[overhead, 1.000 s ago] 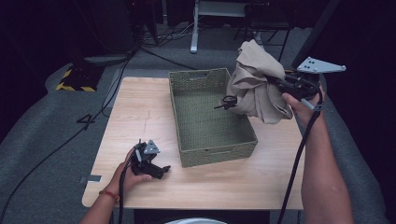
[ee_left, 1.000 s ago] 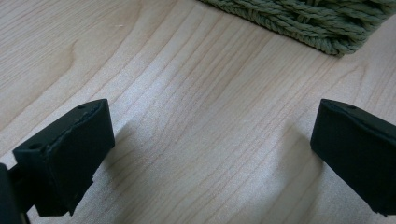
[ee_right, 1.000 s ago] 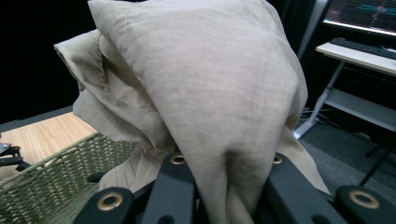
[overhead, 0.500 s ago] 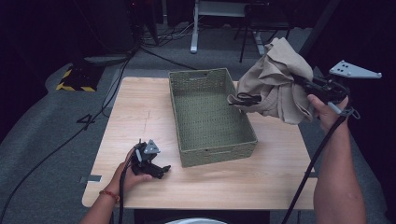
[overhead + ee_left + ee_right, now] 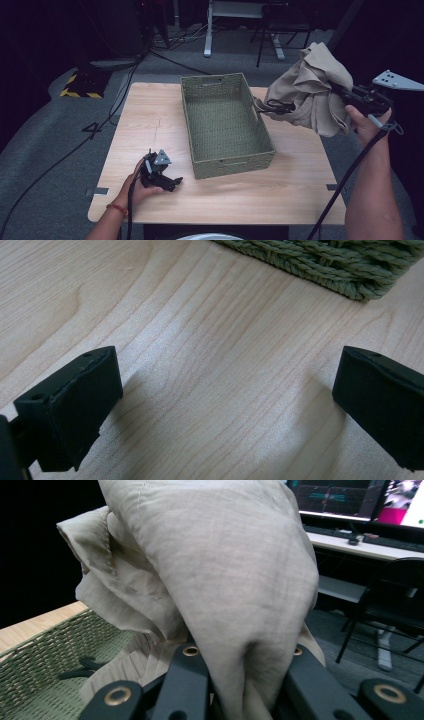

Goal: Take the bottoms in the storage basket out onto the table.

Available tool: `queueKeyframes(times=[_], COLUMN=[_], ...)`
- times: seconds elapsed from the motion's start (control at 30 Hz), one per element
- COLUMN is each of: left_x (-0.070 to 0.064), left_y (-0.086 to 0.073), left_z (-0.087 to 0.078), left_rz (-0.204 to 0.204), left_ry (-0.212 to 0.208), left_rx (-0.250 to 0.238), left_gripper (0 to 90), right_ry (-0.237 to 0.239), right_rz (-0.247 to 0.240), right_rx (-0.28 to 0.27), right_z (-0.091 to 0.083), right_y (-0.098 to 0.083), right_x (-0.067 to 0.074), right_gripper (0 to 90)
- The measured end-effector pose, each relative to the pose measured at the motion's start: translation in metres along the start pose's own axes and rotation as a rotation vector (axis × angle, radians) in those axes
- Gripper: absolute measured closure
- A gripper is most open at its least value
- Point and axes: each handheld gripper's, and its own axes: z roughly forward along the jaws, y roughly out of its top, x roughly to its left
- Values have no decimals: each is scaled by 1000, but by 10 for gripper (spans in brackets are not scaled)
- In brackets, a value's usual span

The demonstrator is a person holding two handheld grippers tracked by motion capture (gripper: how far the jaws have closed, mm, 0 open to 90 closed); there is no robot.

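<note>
Dim workroom, grey carpet, cables and desk legs beyond; one pale wooden table carries the work.

Item 1, beige cloth garment: crumpled, bunched into a loose bundle, lifted clear of the table. It hangs off the right edge of the basket, above the table's far right corner. A dark drawstring or cord dangles from it toward the basket rim. The bundle is draped over and forward of the fingers that carry it, so most of its weight falls ahead of the grip; likely held high to keep trailing folds from snagging the woven wall.

Item 2, right gripper: fingers narrow, clamped on a thick fold of the cloth, which wraps down between them. A tight pinch suits soft fabric that would otherwise slide out.

Item 3, green woven basket: rectangular, empty, standing at the table's middle, below and to the left of the loaded fingers. Its open top faces up, ready to take or give up laundry.

Item 4, left gripper: resting on the table near the basket's near left corner, fingers spread wide, bare wood between them, holding nothing. Probably parked as a spare hand, close enough to steady the basket.
</note>
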Motion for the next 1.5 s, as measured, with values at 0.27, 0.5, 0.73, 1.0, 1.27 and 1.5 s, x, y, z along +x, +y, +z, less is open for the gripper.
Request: queueKeyframes(times=[0.27, 0.5, 0.73, 1.0, 1.27, 1.5], left_x=[0, 0, 0, -1, -2, -7], left_y=[0, 0, 0, 0, 0, -2], left_z=[1, 1, 1, 0, -1, -3], left_rz=[-6, -7, -6, -9, -19, -42], left_ry=[-1, -2, -1, 0, 18, 35], left_rx=[-1, -1, 0, 0, -1, -23], left_gripper=[2, 2, 2, 2, 7, 67], right_ry=[-37, -11, 8, 40, 65, 53], right_rz=[-4, 24, 59, 95, 154, 136], right_rx=[38, 116, 183, 288, 387, 486], right_z=[-13, 11, 28, 41, 48, 48], right_y=[-7, -40, -79, -133, -187, -219], right_x=[-8, -8, -5, 1, 17, 40], right_gripper=[822, 822, 820, 811, 791, 733])
